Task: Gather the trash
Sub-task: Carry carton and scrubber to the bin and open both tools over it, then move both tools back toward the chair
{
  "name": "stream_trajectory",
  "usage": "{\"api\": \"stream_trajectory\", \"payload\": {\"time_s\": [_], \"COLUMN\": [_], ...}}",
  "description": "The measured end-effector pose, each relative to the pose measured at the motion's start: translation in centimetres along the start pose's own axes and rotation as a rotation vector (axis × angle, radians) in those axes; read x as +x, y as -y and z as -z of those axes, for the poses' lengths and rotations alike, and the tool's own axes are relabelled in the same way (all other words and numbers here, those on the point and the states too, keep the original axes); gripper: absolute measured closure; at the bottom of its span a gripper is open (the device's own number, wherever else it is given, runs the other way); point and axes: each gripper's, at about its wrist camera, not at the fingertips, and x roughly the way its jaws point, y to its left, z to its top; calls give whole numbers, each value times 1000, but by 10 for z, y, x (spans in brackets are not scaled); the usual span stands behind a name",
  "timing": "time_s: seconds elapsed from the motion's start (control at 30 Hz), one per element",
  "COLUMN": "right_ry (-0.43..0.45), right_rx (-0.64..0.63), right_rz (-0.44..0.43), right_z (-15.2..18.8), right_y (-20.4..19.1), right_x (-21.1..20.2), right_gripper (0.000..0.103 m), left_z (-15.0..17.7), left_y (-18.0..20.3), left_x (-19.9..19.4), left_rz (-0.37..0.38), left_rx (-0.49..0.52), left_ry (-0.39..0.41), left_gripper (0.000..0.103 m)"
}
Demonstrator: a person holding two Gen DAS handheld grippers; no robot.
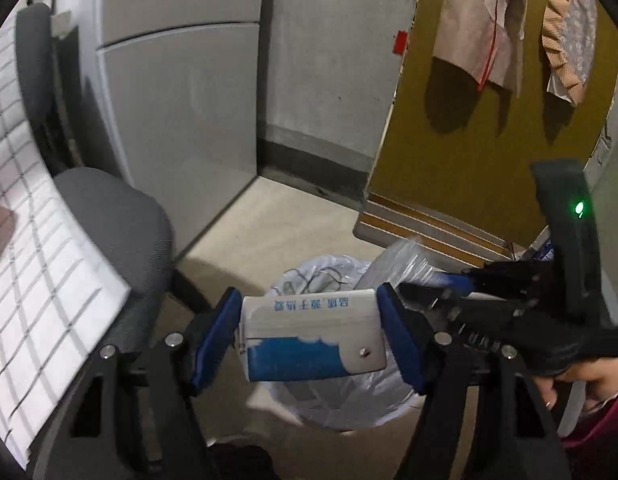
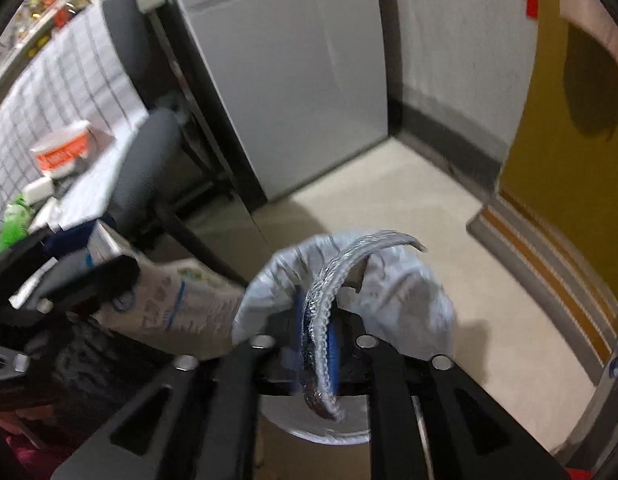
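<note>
My left gripper [image 1: 309, 332] is shut on a white and blue carton [image 1: 313, 336] and holds it just above a trash bin lined with a white plastic bag [image 1: 329, 400] on the floor. My right gripper [image 2: 317, 344] is shut on a clear ribbed plastic piece [image 2: 333, 280] and hangs over the same bag-lined bin [image 2: 409, 300]. The right gripper also shows in the left wrist view [image 1: 441, 284], at the bin's far right rim with the plastic [image 1: 405, 260]. The left gripper with its carton [image 2: 109, 248] shows at the left of the right wrist view.
A grey chair [image 1: 117, 216] stands left of the bin beside a table with a checked cloth [image 1: 41, 264]. A cup [image 2: 65, 152] and other items lie on the table. A grey cabinet [image 1: 181, 92] and a yellow door [image 1: 489, 140] with hanging clothes stand behind.
</note>
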Motion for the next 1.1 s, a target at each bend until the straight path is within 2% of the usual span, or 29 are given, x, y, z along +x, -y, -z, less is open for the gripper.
{"api": "stream_trajectory", "payload": {"time_s": [0.07, 0.13, 0.2, 0.33, 0.43, 0.6, 0.77, 0.93, 1.1], "right_ry": [7, 0, 12, 54, 101, 160, 205, 265, 294], "right_rx": [31, 52, 78, 151, 148, 67, -6, -104, -250], "right_rz": [17, 33, 62, 73, 76, 48, 4, -95, -219], "right_z": [2, 2, 1, -3, -8, -18, -25, -31, -37], "right_y": [11, 21, 31, 45, 41, 7, -36, -92, -166], "right_x": [0, -1, -6, -18, -30, -47, -63, -87, -100], "right_gripper": [38, 38, 38, 38, 40, 41, 49, 55, 54], "left_z": [-5, -9, -10, -12, -10, 3, 24, 42, 73], "left_y": [3, 6, 8, 6, -9, -36, -63, -82, -115], "left_x": [10, 21, 22, 15, 5, -26, -74, -126, -191], "left_rz": [14, 40, 48, 36, -2, -131, -234, -347, -445], "left_rx": [-3, -6, 5, 11, -23, -73, -140, -181, -310], "left_ry": [-20, -53, -53, -31, -15, 19, 69, 113, 171], "left_gripper": [34, 27, 21, 17, 17, 17, 17, 17, 17]}}
